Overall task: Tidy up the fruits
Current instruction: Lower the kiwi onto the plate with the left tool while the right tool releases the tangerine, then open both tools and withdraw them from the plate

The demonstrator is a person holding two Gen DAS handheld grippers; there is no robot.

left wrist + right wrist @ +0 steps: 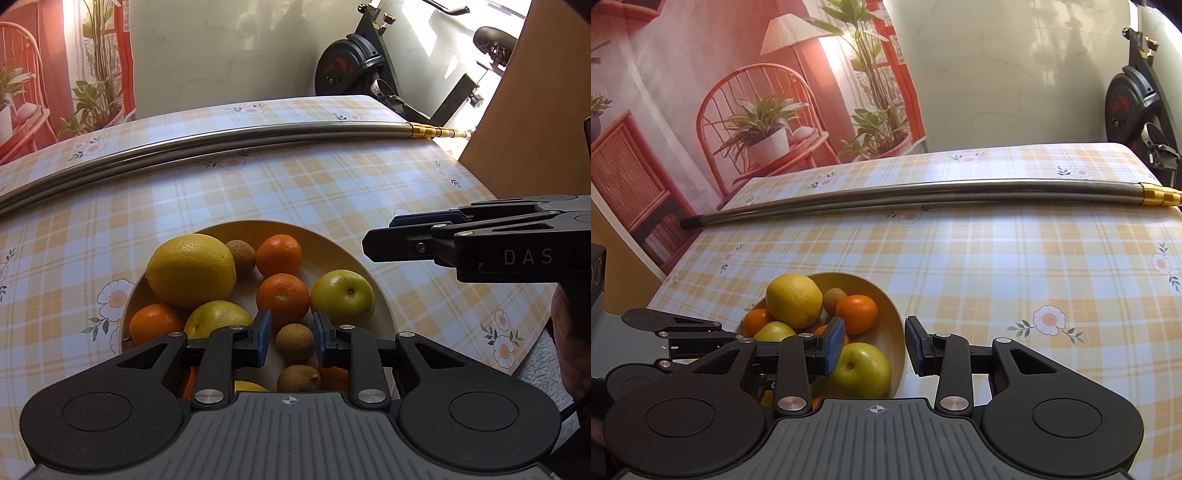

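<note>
Item: cream bowl (373,291) on a plaid flowered tablecloth (295,192), taken here as the landmark. Contents: one large lemon (192,269) at the bowl's far left; three mandarins in clear view, one far centre (279,254), one mid-bowl (282,297), one at the left wall (155,325); two yellow-green apples, one at the right wall (341,297), one left of centre (216,319); small brown kiwi-like fruits, one far (241,254), two near (294,341); further fruit is part hidden under the tool at the near rim. All fruit in view lies inside the bowl; none shows on the cloth. Stage: this fits either a bowl already gathered full or a mixed bowl waiting to be sorted out; the pictures do not settle which. Left gripper (291,338): poised over the bowl's near rim, jaws partly open, straddling a near brown fruit with a gap either side, holding nothing. Right gripper (875,349): at the bowl's right rim, jaws wide apart, empty, left pad (833,345) beside the right-wall apple; touching or not, I cannot tell. Any grasp calls for care, since round fruit may roll. Beyond the bowl: a long metal pole (221,142) across the cloth.
</note>
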